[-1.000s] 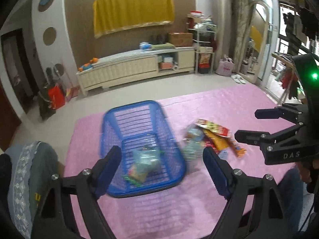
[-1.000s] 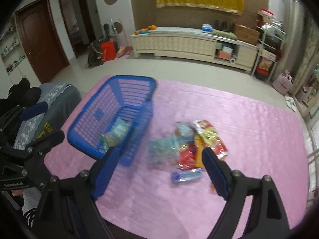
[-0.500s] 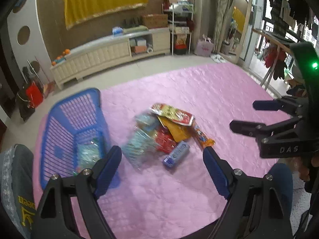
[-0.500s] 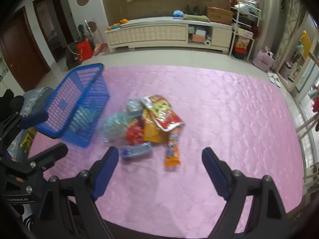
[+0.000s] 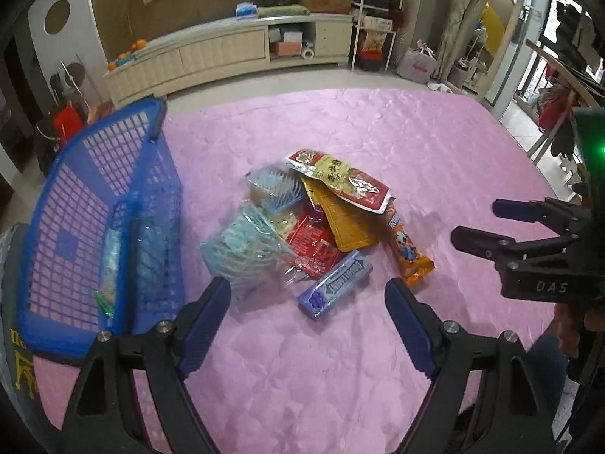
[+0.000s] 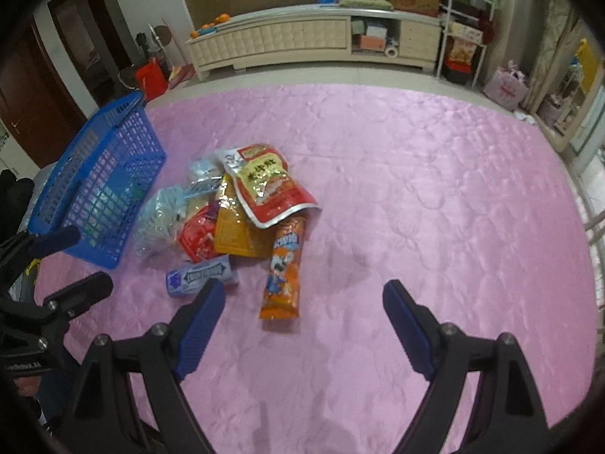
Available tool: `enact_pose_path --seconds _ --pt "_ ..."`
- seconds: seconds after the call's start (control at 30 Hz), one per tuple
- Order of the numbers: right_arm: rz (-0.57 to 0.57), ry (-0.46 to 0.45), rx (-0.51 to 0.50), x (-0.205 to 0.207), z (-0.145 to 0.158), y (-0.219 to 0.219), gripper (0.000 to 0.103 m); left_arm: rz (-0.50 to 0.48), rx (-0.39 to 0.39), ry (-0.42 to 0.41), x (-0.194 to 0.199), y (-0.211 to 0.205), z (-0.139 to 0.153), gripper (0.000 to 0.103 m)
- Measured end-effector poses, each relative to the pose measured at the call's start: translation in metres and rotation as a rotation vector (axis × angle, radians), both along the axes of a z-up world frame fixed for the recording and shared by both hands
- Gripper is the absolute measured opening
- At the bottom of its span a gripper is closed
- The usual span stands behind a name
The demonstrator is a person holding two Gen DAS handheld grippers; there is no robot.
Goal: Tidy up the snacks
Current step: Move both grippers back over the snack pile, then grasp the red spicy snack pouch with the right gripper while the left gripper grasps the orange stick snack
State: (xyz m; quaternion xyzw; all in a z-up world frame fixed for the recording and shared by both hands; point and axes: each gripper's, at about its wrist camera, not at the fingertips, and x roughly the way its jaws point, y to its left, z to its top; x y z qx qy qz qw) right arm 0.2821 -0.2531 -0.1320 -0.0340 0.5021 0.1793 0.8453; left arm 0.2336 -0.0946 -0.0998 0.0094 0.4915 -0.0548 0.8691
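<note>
Black claw body (image 5: 548, 283) reads "DAS" in white.

We saw bare pink cover (image 6: 416, 196) lying open right of the snack pile (image 6: 242, 219) and on its near side. Left of the pile the blue basket (image 6: 102, 185) stood close, leaving only a narrow gap; a clear packet (image 6: 159, 219) nearly filled it.
</note>
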Motion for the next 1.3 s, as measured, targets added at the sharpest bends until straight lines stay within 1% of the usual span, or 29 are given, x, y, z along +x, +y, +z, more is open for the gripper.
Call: enact_pose_path --seconds 0.17,0.3,0.4,0.47,0.6,0.7,0.83,0.87,0.9,1.0,1.03,1.1,1.13,1.17,1.23,1.27,1.3 --pt "0.067 0.049 0.032 0.038 -0.016 0.005 0.088 0.026 -0.007 0.03 0.029 -0.002 -0.011 0.082" --pt "0.172 0.114 0.047 0.068 -0.03 0.02 0.088 0.042 0.009 0.039 0.048 0.001 -0.015 0.082" --pt "0.241 0.145 0.025 0.087 -0.041 0.037 0.088 0.053 0.008 0.043 0.06 0.004 -0.019 0.082" --pt "0.284 0.164 0.015 0.098 -0.048 0.048 0.088 0.054 0.026 0.065 0.066 0.004 -0.024 0.082" --pt "0.312 0.188 0.001 0.117 -0.06 0.061 0.088 0.056 0.059 0.09 0.077 0.006 -0.03 0.082" --pt "0.333 0.207 -0.012 0.128 -0.068 0.069 0.088 0.062 0.066 0.103 0.087 0.01 -0.033 0.082" --pt "0.329 0.222 0.032 0.143 -0.073 0.07 0.088 0.077 0.062 0.114 0.093 0.015 -0.036 0.082" --pt "0.327 0.226 0.04 0.147 -0.072 0.069 0.087 0.081 0.057 0.113 0.093 0.016 -0.036 0.082" --pt "0.334 0.228 0.035 0.148 -0.072 0.069 0.081 0.08 0.05 0.113 0.093 0.017 -0.036 0.082" --pt "0.374 0.206 -0.024 0.147 -0.07 0.074 0.07 0.076 0.049 0.112 0.089 0.017 -0.038 0.082" --pt "0.39 0.195 -0.038 0.145 -0.069 0.075 0.068 0.076 0.05 0.114 0.089 0.017 -0.038 0.082" --pt "0.401 0.183 -0.052 0.142 -0.07 0.075 0.062 0.077 0.042 0.116 0.088 0.018 -0.038 0.082" --pt "0.398 0.18 -0.056 0.144 -0.069 0.074 0.059 0.078 0.039 0.117 0.088 0.017 -0.038 0.082" --pt "0.394 0.173 -0.061 0.143 -0.068 0.072 0.054 0.081 0.033 0.118 0.089 0.017 -0.039 0.082" --pt "0.382 0.143 -0.075 0.137 -0.062 0.068 0.046 0.083 0.014 0.114 0.088 0.019 -0.036 0.082" --pt "0.372 0.122 -0.086 0.135 -0.058 0.065 0.041 0.086 0.004 0.111 0.086 0.019 -0.035 0.082" --pt "0.361 0.102 -0.094 0.131 -0.053 0.061 0.039 0.086 -0.011 0.108 0.085 0.019 -0.033 0.082"
